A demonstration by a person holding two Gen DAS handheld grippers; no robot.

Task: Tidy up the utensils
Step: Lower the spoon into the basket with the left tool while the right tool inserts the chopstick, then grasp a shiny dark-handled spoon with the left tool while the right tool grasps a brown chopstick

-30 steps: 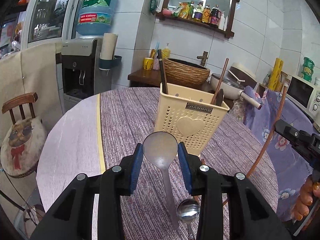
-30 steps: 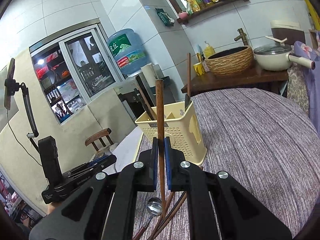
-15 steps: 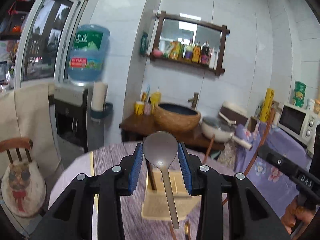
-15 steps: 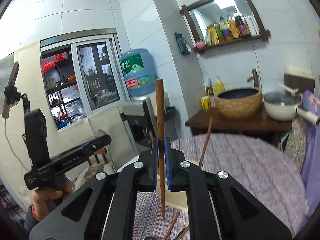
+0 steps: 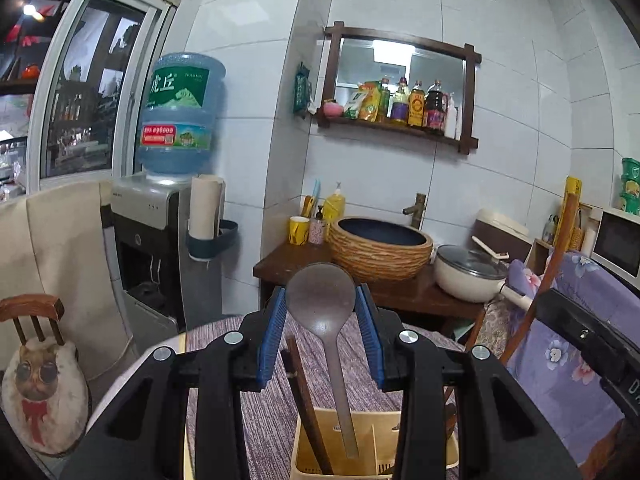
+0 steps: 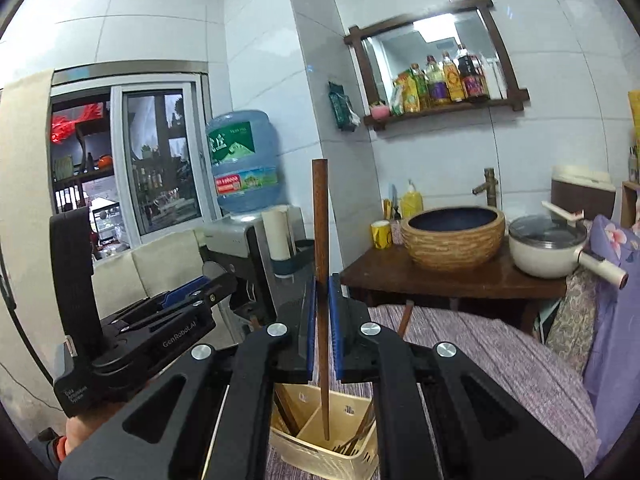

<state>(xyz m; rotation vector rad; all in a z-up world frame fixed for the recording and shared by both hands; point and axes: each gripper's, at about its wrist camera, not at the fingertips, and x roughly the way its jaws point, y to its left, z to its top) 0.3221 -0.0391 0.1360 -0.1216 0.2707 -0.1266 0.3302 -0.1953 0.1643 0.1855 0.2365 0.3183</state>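
Observation:
In the left wrist view my left gripper (image 5: 321, 300) is shut on the bowl of a grey spoon (image 5: 320, 292). The spoon's handle hangs down over the beige utensil caddy (image 5: 376, 452). A brown utensil (image 5: 306, 396) stands in the caddy's left compartment. In the right wrist view my right gripper (image 6: 323, 284) is shut on an upright brown chopstick (image 6: 320, 208), whose lower tip hangs over the caddy (image 6: 316, 450). I cannot tell whether either utensil touches the caddy. The left gripper (image 6: 200, 292) shows at the left of the right wrist view.
The caddy stands on a round table with a purple striped cloth (image 6: 500, 360). Behind it is a wooden counter (image 5: 420, 300) with a woven basin (image 5: 380, 248) and a lidded pot (image 5: 468, 272). A water dispenser (image 5: 152, 248) and a small chair (image 5: 36, 360) stand at the left.
Both grippers have risen with their utensils and tilted more level. The caddy has dropped to the lower edge of both views, and the loose utensils on the table are out of sight.

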